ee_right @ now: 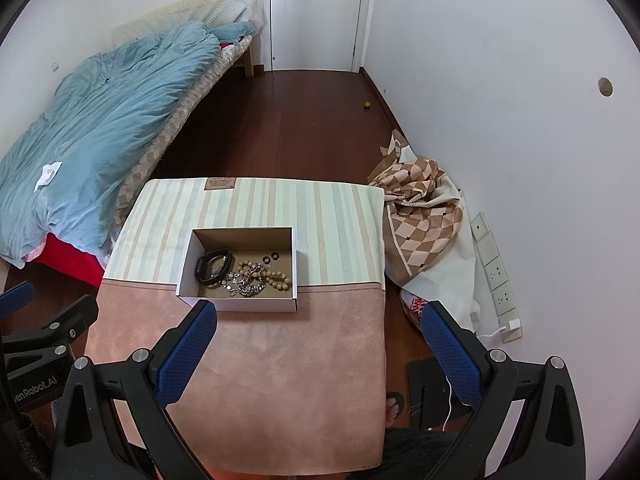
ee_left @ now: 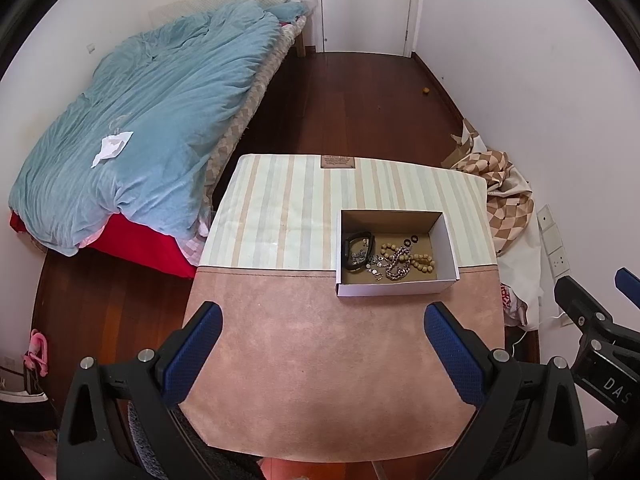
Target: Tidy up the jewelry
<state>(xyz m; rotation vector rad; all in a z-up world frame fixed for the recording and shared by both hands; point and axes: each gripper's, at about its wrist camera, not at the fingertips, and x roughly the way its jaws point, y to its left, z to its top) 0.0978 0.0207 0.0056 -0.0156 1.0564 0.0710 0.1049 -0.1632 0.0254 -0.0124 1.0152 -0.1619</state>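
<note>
From where I sit, the sorting looks close to finished, or else not begun: every piece I can find lies inside the open cardboard box (ee_left: pixel 396 254), which sits on the cloth-covered table (ee_left: pixel 280 340) astride the seam where the striped fabric meets the pink. Nothing lies loose on the cloth. Inside the box, reading left to right, the black bracelet (ee_left: pixel 358 250) rests at about nine o'clock, a tangle of silver chains (ee_left: pixel 380 266) at six, the wooden bead strand (ee_left: pixel 406 261) just right of centre, and two small black rings (ee_left: pixel 411 241) at one o'clock. The pieces touch and overlap, so I judge that separating them may still be left. My left gripper (ee_left: pixel 322 354) hangs over the pink cloth, jaws spread wide, holding and touching nothing. My right gripper (ee_right: pixel 320 354) is likewise spread wide and empty; its left pad (ee_right: pixel 188 354) appears just short of the box's near wall.
</note>
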